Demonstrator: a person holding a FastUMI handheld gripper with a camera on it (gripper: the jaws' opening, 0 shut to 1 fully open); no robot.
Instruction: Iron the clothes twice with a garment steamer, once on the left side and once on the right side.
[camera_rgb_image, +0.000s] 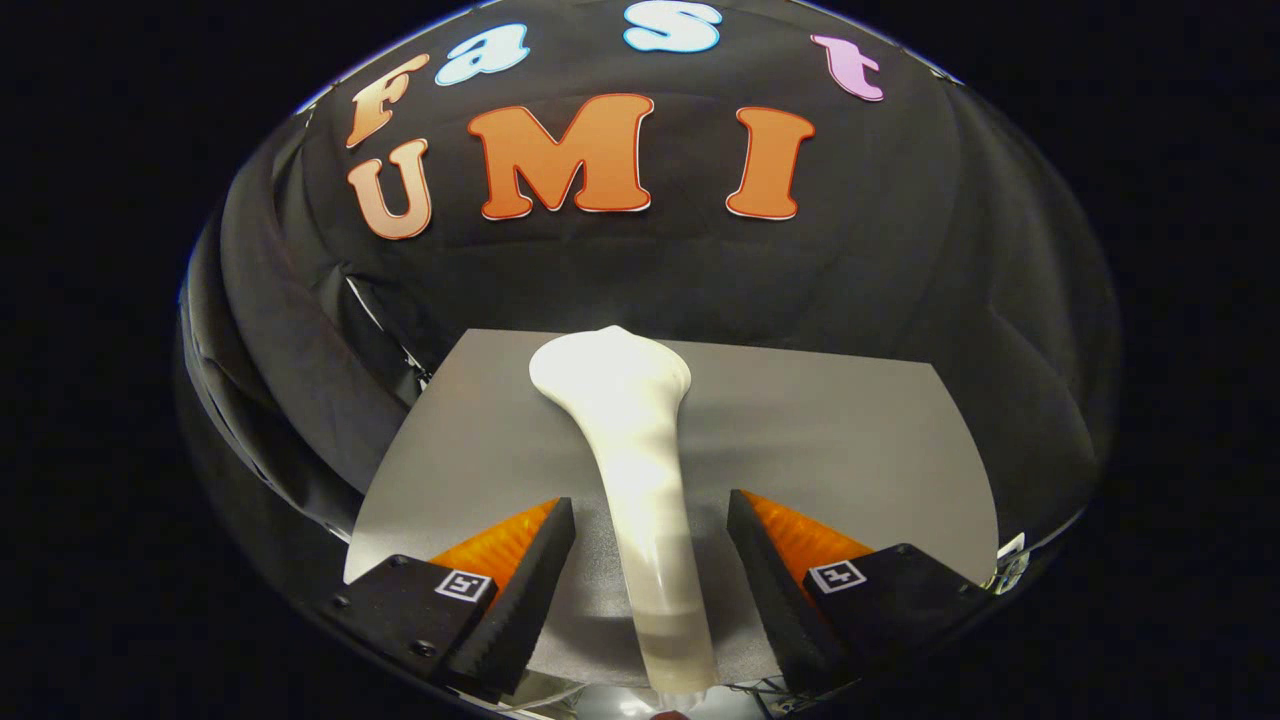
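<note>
A: Start on the left. What do you make of the claw (650, 560)?

B: Its left finger (525, 575) stands clear of everything, with bare grey sheet (850, 440) showing between it and the white handle. So on that side there is no contact.

A: And in the middle?

B: The garment steamer (635, 450) lies flat on the sheet, which I take to be the covering of the counter. Its slim handle runs straight down the gap between the two fingers, and its broad head sits beyond the fingertips, pointing toward the dark cloth wall (900, 270). My guess is that it is laid this way so the claw can close on the narrow neck with the head left free to work.

A: How does the steamer look?

B: Glossy white, smooth, rounded. The head flares out like a paddle, then the body tapers into a long stem. Near the end closest to the camera a duller, greyish band rings the stem. No cord or steam is visible to me.

A: The right side?

B: The right finger (770, 590) mirrors the left one, also with a strip of sheet between it and the handle. So the claw is spread wide, straddling the handle and gripping nothing.

A: Where is the clothing?

B: I cannot pick out any garment as such. Ironing on either side appears not yet begun; taking hold of the handle looks like the step in hand.
</note>
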